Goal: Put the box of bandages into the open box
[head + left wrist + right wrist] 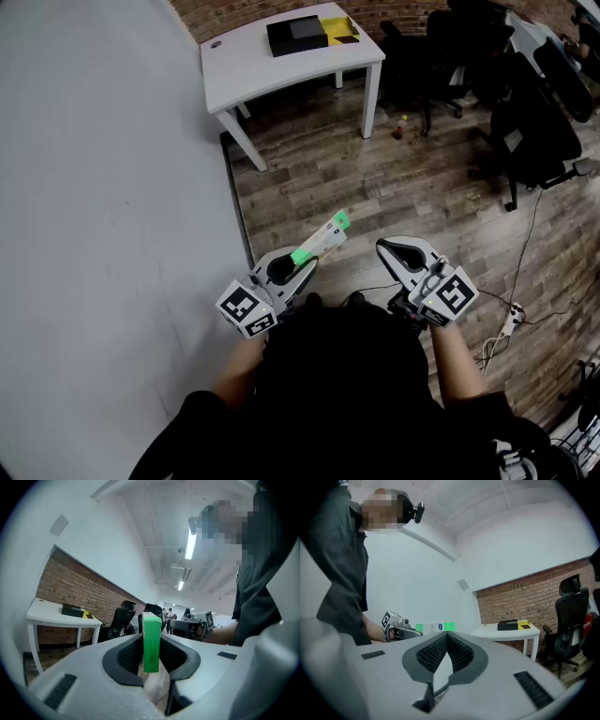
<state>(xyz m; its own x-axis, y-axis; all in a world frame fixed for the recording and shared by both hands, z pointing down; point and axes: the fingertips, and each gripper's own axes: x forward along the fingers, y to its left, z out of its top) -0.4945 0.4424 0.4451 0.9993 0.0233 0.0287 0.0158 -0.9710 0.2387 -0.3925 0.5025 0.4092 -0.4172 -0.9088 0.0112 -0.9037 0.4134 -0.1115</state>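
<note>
My left gripper (302, 264) is shut on one end of the bandage box (323, 239), a slim white box with green ends that sticks out up and to the right over the wooden floor. In the left gripper view the green end (151, 648) stands upright between the pads (129, 654). My right gripper (386, 249) is shut and holds nothing. Far off on a white table (253, 70) lie a black box (298, 36) and a yellow open box (339, 30). The right gripper view shows the bandage box (435, 627) and the table (506, 631).
A white wall (103, 234) runs along the left. Black office chairs (525, 131) stand at the right on the wooden floor (375, 187). A cable and power strip (511, 323) lie at the lower right. The person's dark body fills the bottom.
</note>
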